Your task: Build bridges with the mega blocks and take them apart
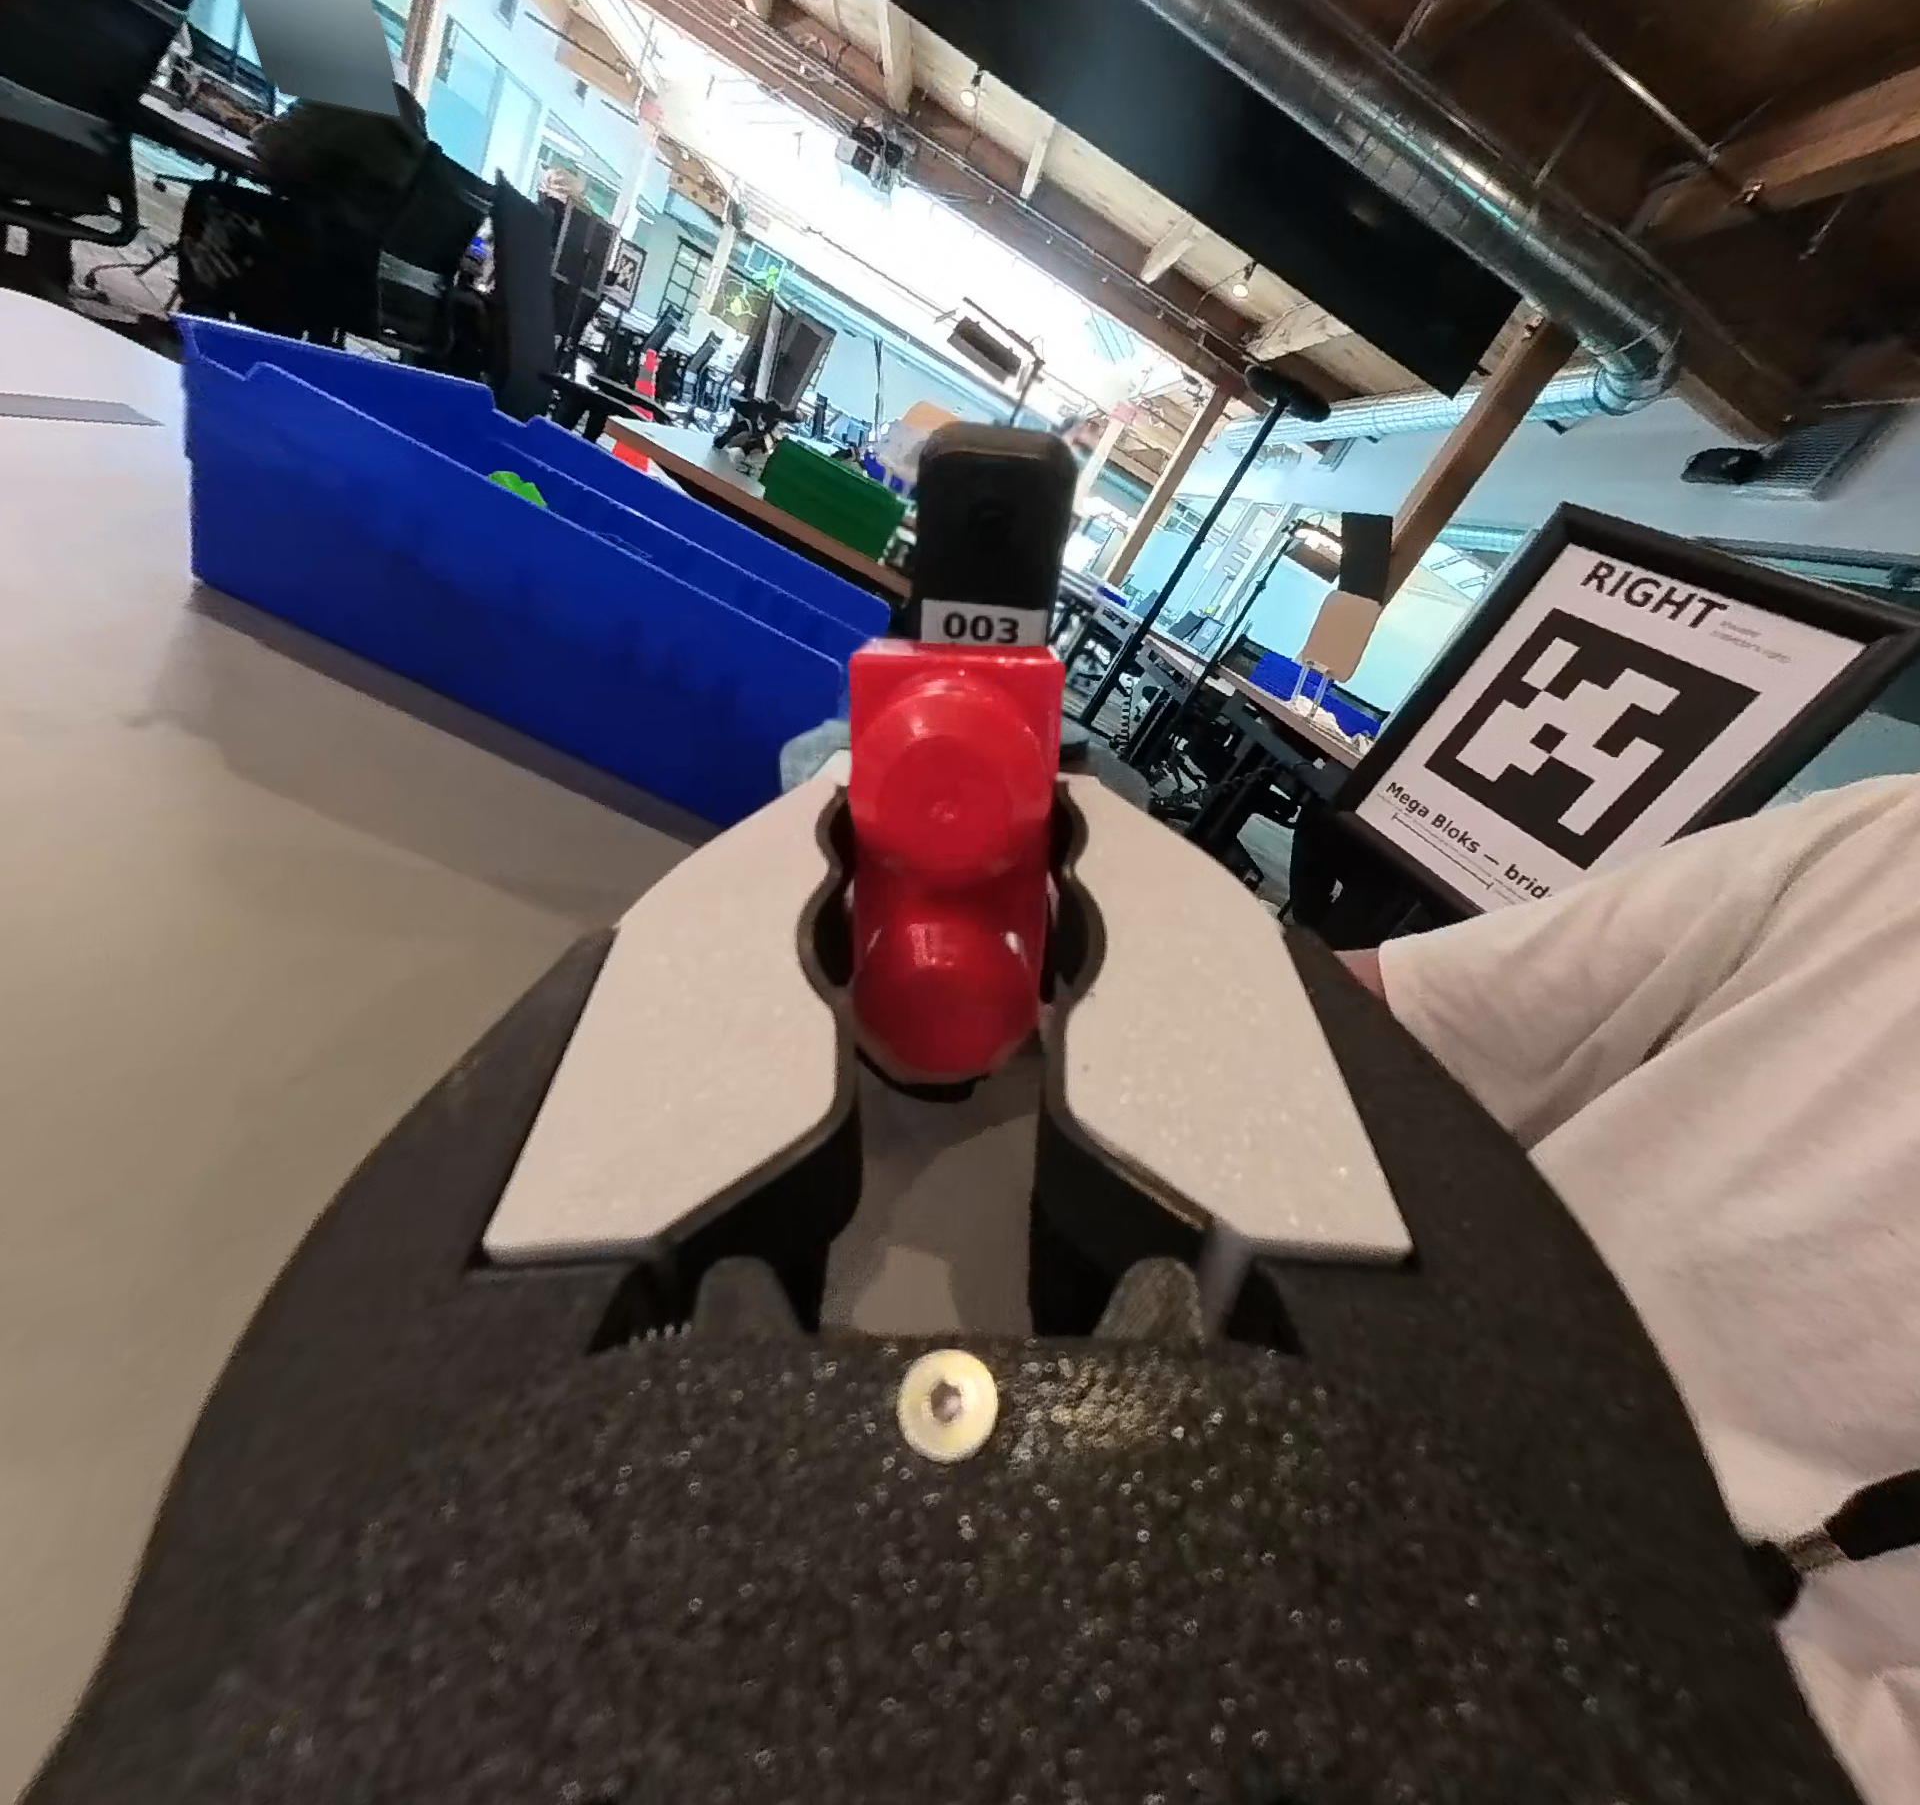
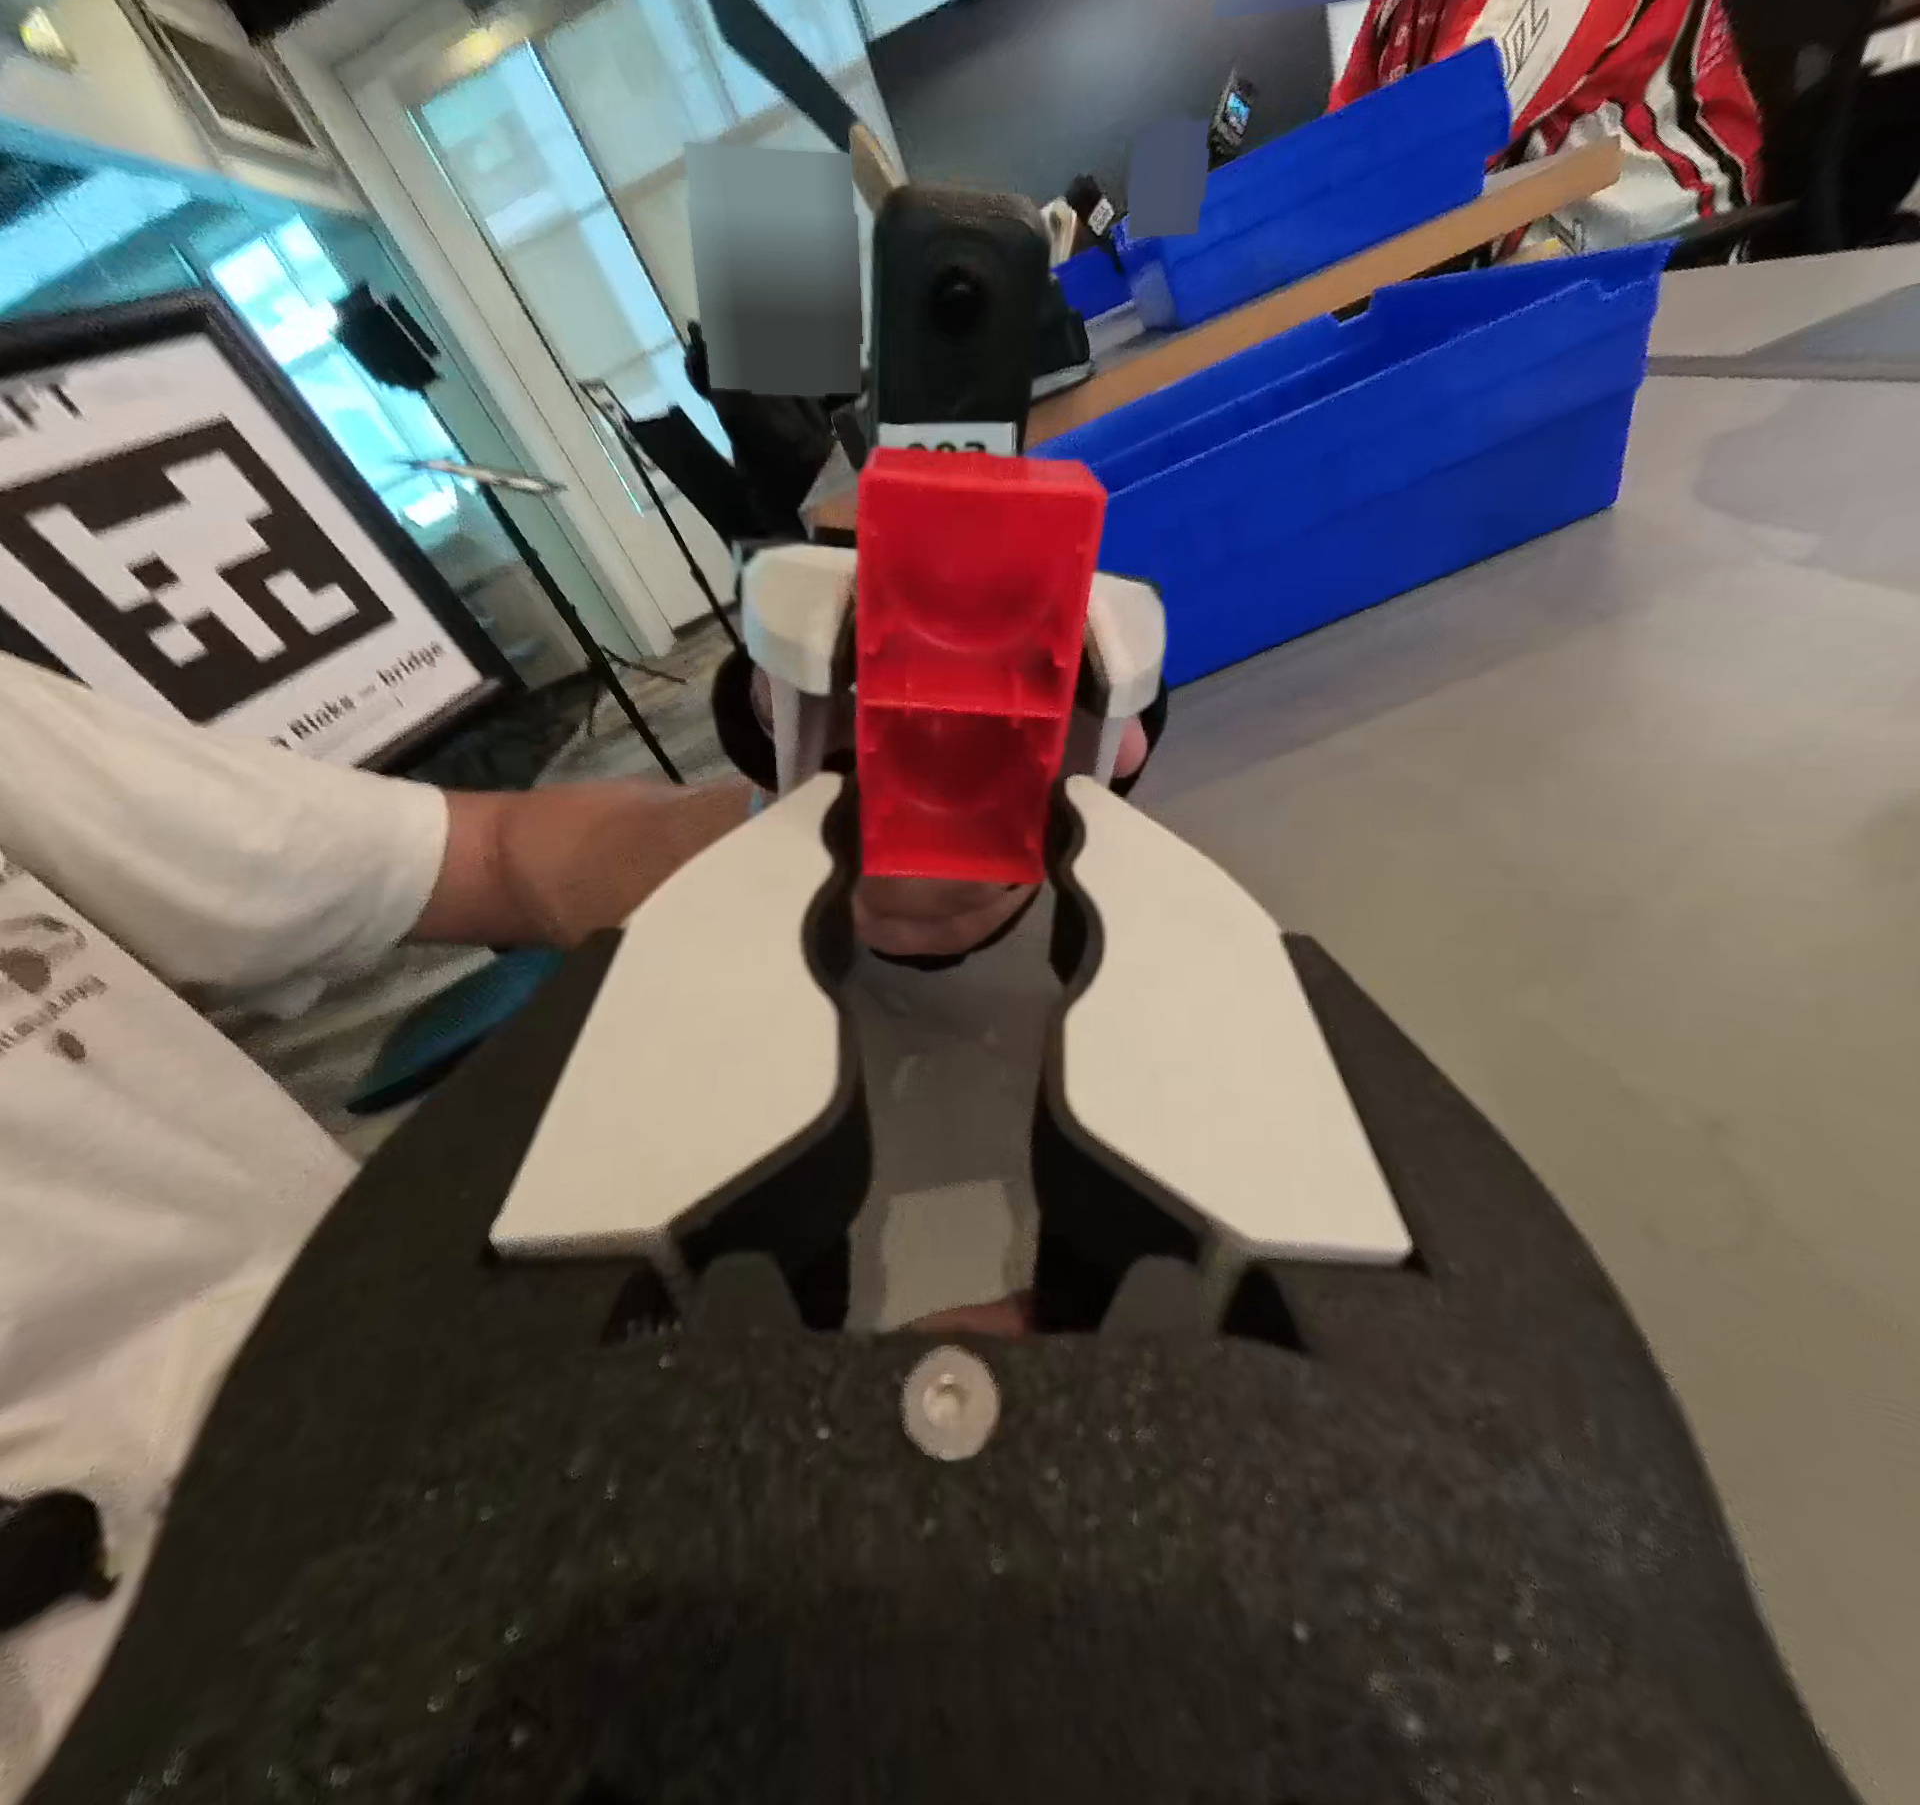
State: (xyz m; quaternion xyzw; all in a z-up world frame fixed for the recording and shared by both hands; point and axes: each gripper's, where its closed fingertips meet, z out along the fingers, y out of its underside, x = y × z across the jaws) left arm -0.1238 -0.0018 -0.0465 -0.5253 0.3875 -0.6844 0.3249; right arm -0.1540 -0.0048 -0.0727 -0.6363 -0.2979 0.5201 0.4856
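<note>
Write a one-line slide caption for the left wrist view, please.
Left gripper clamps a red block, studs toward the camera; blue bin on the grey table at left.

Left gripper (image 1: 948,882): speckled black body, two pale grey finger plates with wavy scalloped inner edges, one silver hex screw (image 1: 947,1406) centred on the base. Right gripper (image 2: 948,851): same build, same silver screw (image 2: 950,1412). The opposite unit, seen from each view, carries an upright black camera (image 2: 956,301) with a small white label. Person wears a white short-sleeved shirt (image 1: 1683,1028); a dark strap crosses it.
</note>
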